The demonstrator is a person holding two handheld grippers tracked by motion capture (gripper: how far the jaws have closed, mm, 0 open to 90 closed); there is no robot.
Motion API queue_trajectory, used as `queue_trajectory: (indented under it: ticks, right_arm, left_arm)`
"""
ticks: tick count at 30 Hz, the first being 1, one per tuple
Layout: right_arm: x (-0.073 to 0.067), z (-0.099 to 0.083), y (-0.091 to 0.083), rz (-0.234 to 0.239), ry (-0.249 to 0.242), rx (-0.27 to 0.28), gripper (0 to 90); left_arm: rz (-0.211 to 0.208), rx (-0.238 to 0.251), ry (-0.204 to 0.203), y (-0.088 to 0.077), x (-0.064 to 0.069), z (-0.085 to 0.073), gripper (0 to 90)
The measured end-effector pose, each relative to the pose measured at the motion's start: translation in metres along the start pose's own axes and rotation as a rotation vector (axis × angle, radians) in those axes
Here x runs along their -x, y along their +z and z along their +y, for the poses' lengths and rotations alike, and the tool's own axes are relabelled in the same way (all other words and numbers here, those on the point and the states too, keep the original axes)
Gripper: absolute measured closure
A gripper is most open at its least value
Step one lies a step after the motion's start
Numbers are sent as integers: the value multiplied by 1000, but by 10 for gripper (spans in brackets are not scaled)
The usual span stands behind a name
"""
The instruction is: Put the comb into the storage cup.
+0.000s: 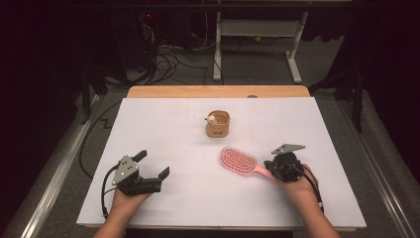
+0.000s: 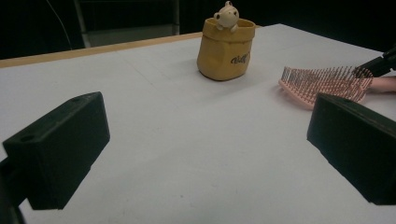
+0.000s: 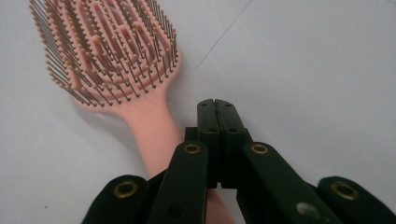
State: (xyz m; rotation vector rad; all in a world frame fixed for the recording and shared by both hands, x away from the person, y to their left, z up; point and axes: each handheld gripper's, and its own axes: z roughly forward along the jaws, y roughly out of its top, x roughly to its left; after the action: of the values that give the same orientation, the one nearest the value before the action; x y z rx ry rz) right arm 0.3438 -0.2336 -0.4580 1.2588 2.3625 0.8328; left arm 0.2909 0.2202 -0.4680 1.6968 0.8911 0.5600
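Observation:
A pink hairbrush (image 1: 238,161) lies bristles-up on the white table top (image 1: 198,198), with its handle (image 3: 149,130) pointing toward the person's right hand. My right gripper (image 1: 269,166) hovers over that handle. Its two black jaws (image 3: 215,105) are pressed together with nothing between them, and the handle passes beneath and beside them. My left gripper (image 1: 152,163) rests at the front left with its jaws wide apart and empty (image 2: 208,140). From the left gripper view, the hairbrush (image 2: 322,84) lies ahead to the right, with the right gripper's tip (image 2: 378,65) at its far end.
A small tan pouch-shaped cup (image 1: 218,124) with a little bear figure (image 2: 227,15) on its rim stands upright behind the brush, near the table's middle. The wooden table edge (image 1: 218,91) lies at the back. Cables and a desk frame (image 1: 257,44) are on the floor beyond.

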Motion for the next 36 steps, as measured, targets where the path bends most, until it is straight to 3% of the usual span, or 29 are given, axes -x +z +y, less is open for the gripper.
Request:
queue_trajectory:
  ticks: [14,24,32,36]
  right_arm:
    - [-11,-18,-13,39,-27,33,900]
    - [-15,-31,-16,68,9,80,900]
    - [-20,-35,-19,77,-5,98,900]
    - [-15,-35,-26,50,20,165,900]
  left_arm:
    - [-10,-24,-5,2,-1,-2,0]
    - [-17,-26,-11,1,-3,-2,0]
    - [-14,-12,0,1,-2,-2,0]
    - [-12,-5,5,0,-1,-2,0]
